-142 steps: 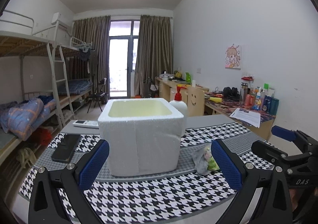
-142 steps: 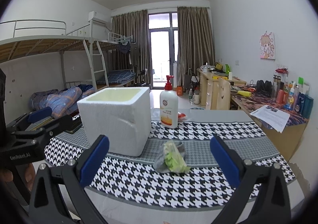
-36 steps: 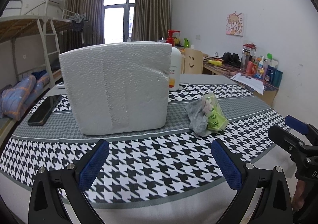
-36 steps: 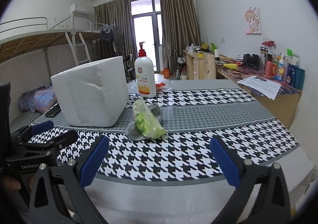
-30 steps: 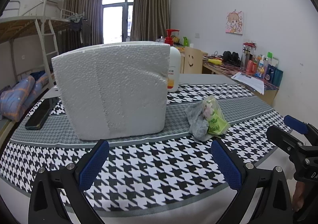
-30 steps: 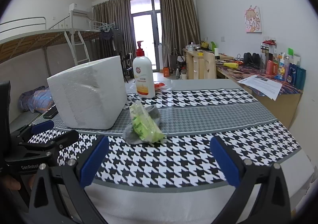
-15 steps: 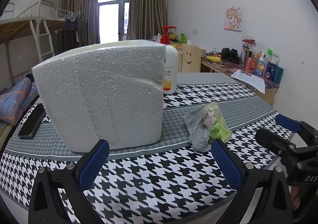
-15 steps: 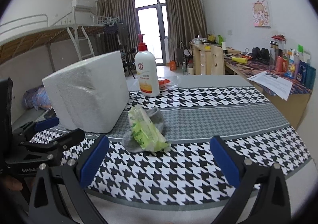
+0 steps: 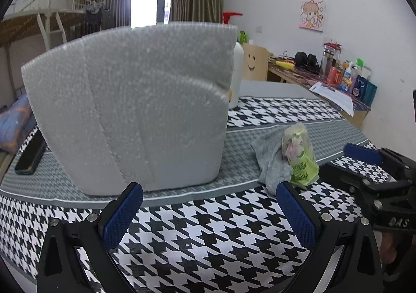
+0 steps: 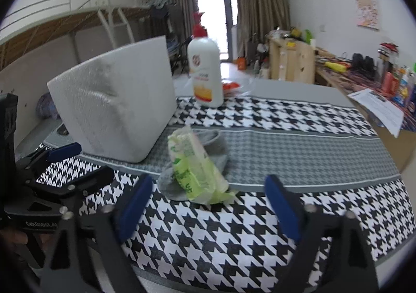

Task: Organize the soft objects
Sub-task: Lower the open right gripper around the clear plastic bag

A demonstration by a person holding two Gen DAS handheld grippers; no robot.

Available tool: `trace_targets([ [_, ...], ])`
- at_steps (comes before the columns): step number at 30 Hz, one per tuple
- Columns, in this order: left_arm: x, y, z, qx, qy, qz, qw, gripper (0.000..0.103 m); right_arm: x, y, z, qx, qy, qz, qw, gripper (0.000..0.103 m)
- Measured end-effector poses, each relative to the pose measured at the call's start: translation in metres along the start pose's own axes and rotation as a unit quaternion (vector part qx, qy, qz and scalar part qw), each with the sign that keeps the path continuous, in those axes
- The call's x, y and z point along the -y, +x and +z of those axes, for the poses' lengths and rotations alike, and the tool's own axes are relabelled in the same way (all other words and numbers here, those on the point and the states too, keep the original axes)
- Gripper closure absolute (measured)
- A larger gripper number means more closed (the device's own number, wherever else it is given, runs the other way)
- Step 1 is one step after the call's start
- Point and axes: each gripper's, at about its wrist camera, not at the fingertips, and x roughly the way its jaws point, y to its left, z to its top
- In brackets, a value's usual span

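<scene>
A green tissue packet (image 10: 195,165) lies on a grey sock (image 10: 215,150) on the houndstooth tablecloth, right of a white foam box (image 10: 117,108). My right gripper (image 10: 208,189) is open and empty, low over the table, with the packet just beyond its fingertips. My left gripper (image 9: 205,199) is open and empty, facing the foam box (image 9: 135,111). In the left wrist view the packet (image 9: 299,155) and sock (image 9: 270,160) lie just past its right finger, and the right gripper (image 9: 369,171) shows at the right edge.
A lotion pump bottle (image 10: 205,77) stands behind the box. A black phone (image 9: 31,152) lies left of the box. A cluttered side desk (image 10: 364,72) with papers runs along the right wall. The table's front edge is just under both grippers.
Both grippers have come down and forward toward the table. The foam box and the packet with the sock now loom larger and closer; the right gripper has closed in on the packet.
</scene>
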Motion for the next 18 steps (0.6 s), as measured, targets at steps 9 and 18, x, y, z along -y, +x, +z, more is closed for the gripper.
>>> trace_targets([
  [9,0.001,0.013,0.0,-0.028,-0.019,0.013,0.9993,0.001,-0.001,0.018,0.009,-0.022,-0.027,0.015,0.999,0.028],
  [18,0.004,0.033,0.002,-0.069,-0.018,0.078,0.9944,0.001,0.004,0.034,0.011,-0.046,-0.027,0.043,0.998,0.039],
])
